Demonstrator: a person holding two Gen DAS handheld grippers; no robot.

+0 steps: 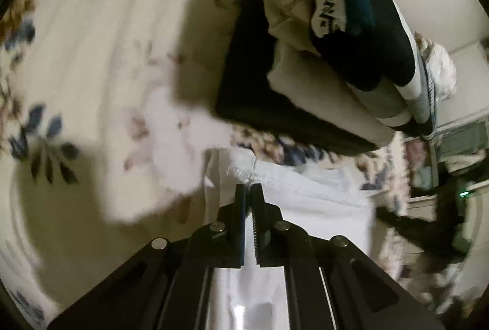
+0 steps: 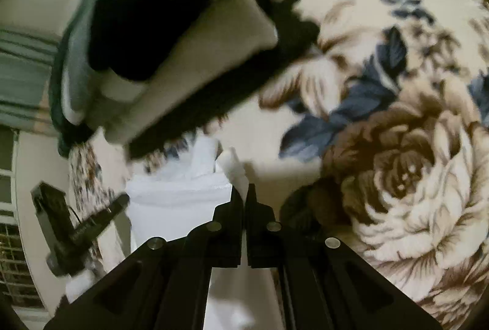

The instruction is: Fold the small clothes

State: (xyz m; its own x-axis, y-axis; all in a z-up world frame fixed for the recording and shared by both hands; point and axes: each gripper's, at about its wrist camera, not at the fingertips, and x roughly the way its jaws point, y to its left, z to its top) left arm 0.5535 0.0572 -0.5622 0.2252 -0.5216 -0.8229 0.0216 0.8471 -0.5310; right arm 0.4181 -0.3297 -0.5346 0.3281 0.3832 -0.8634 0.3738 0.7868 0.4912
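You are holding one white garment [image 1: 305, 192] up between both tools, just in front of the stack of folded clothes [image 1: 308, 54] that is sitting on the flowered bedspread [image 1: 91, 54]. Your left gripper [image 1: 248, 192] is pinching the stitched hem of that garment, its jaws pressed almost together with the cloth running between them. Your right gripper [image 2: 243, 192] is pinching another edge of the same white garment [image 2: 183, 201], with a bunched tip of cloth poking out above its closed jaws. Holding two edges this way is letting the cloth hang and spread, which looks like the preparation for laying it flat or bringing one half over the other.

The stack, seen from the right wrist [image 2: 171, 48], is lying just behind the garment, so you are working right beside the place where the finished piece would go. Its layers are dark and beige with a printed band on top, and they are leaning a little, so a careless swing of the cloth could nudge them.

Both views are blurred, so I cannot say for sure which part of the garment each gripper is holding. The bedspread [image 2: 382, 146] beside the stack is offering open room for the fold.
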